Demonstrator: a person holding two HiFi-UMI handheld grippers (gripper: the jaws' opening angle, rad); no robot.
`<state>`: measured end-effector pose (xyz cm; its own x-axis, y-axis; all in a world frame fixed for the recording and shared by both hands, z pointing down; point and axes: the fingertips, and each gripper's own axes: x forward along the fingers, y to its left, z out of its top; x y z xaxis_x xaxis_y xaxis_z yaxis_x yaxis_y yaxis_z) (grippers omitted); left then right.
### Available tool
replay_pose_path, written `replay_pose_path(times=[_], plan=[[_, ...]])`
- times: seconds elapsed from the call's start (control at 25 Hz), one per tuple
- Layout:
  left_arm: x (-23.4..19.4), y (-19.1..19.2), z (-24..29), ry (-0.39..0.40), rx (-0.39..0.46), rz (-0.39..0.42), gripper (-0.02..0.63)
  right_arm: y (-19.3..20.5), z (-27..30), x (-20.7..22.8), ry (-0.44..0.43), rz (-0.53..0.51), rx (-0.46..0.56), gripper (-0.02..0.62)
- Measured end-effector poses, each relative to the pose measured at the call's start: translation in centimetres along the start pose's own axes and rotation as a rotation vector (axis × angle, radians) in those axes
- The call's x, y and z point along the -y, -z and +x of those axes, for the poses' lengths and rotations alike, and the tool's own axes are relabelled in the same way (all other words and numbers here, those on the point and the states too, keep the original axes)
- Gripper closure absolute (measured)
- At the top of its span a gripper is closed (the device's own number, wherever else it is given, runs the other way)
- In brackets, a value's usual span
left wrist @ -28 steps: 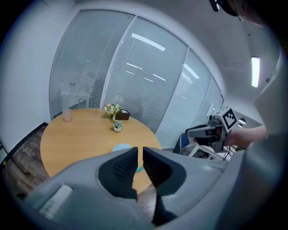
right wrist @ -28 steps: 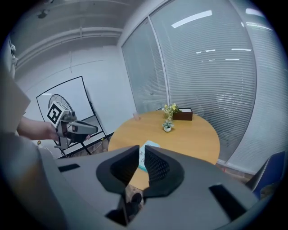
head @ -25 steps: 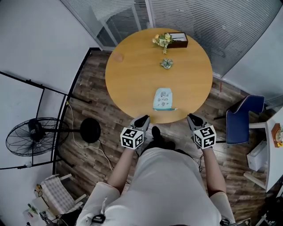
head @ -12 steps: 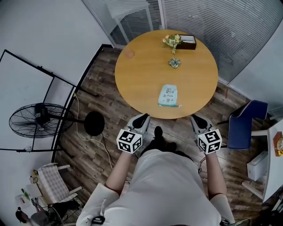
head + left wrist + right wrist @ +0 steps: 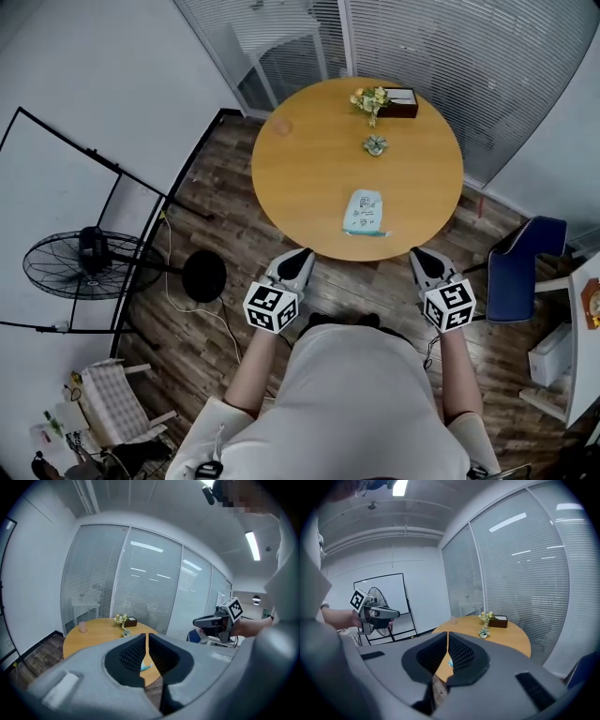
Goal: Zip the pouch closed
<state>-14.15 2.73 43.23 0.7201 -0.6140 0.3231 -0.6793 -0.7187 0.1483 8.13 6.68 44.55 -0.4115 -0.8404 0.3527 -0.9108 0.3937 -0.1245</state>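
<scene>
A pale blue pouch (image 5: 365,212) with small printed drawings lies flat near the front edge of the round wooden table (image 5: 309,178). In the left gripper view only a sliver of the pouch (image 5: 144,667) shows between the jaws. My left gripper (image 5: 298,261) is held off the table's front left, short of the edge, jaws together and empty. My right gripper (image 5: 422,260) hangs off the front right, also shut and empty. Both are a good way from the pouch. Each gripper view shows the other gripper held in a hand.
On the table's far side stand a dark tissue box (image 5: 401,100), a small vase of flowers (image 5: 369,99), a tiny potted plant (image 5: 376,144) and a small cup (image 5: 282,127). A floor fan (image 5: 82,266) stands at left, a blue chair (image 5: 518,267) at right.
The person has stepped back a little: the table and pouch now sit farther from both grippers and shifted right in the head view. Both grippers stay shut.
</scene>
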Motion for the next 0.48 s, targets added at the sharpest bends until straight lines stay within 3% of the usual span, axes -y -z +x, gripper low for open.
replay_pose_path(times=[0.48], plan=[[-3.4, -2.9, -3.3, 0.085, 0.037, 0.017, 0.584, -3.5, -0.3, -4.2, 0.101, -0.025, 0.067, 0.591]])
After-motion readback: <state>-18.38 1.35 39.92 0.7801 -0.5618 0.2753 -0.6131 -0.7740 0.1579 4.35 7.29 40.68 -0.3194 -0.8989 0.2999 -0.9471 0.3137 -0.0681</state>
